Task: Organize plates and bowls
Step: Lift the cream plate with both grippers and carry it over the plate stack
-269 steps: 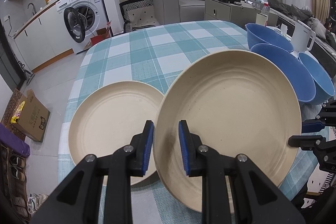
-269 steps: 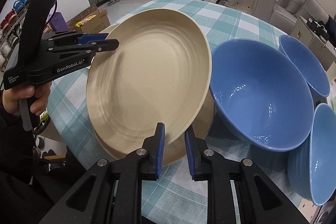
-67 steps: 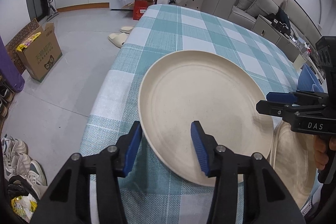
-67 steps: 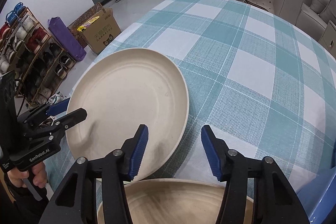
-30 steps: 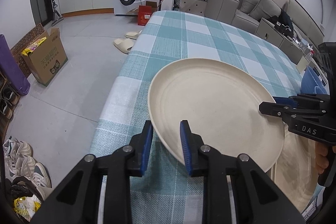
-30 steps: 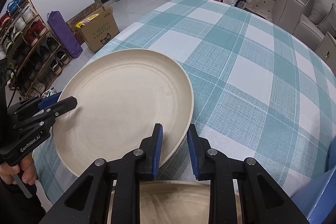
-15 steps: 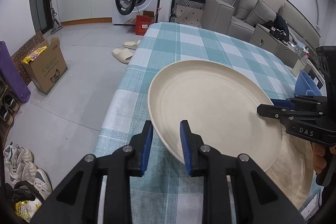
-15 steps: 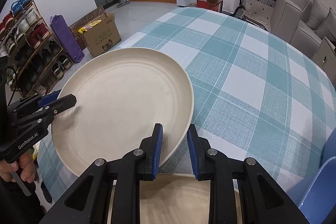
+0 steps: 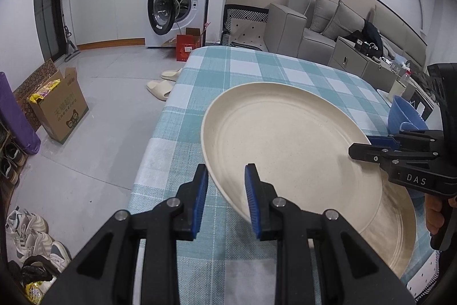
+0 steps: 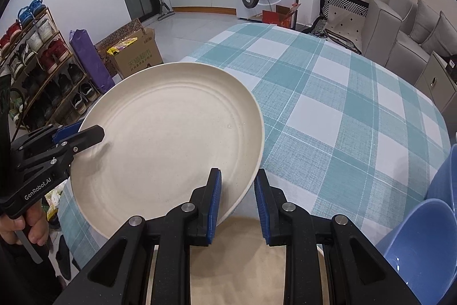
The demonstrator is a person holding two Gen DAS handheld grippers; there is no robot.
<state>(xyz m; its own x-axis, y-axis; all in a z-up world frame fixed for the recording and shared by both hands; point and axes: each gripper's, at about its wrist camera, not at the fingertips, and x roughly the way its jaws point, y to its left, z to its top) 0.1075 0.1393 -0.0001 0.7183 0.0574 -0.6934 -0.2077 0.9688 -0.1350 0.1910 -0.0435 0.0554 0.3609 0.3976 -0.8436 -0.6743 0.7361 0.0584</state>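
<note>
A large cream plate (image 9: 291, 145) (image 10: 171, 139) hangs a little above the teal checked table (image 9: 257, 67) (image 10: 328, 93), carried by both grippers. My left gripper (image 9: 225, 176) (image 10: 77, 136) is shut on its near-left rim. On the opposite rim my right gripper (image 10: 237, 179) (image 9: 368, 145) is shut too. A second cream plate (image 9: 400, 233) (image 10: 237, 262) lies on the table under the raised plate's right side. Blue bowls (image 10: 422, 242) (image 9: 402, 116) sit at the table's right edge.
The table's left edge drops to a grey floor with a cardboard box (image 9: 57, 105), slippers (image 9: 162, 85) and a shoe rack (image 10: 37, 53). A washing machine (image 9: 174, 10) and sofa (image 9: 328, 19) stand beyond the table. A hand (image 10: 25, 222) holds the left gripper.
Both grippers, open around the plate's rim two seconds ago, have shut on it. Over the last second they rose together and the plate came up off the table.
</note>
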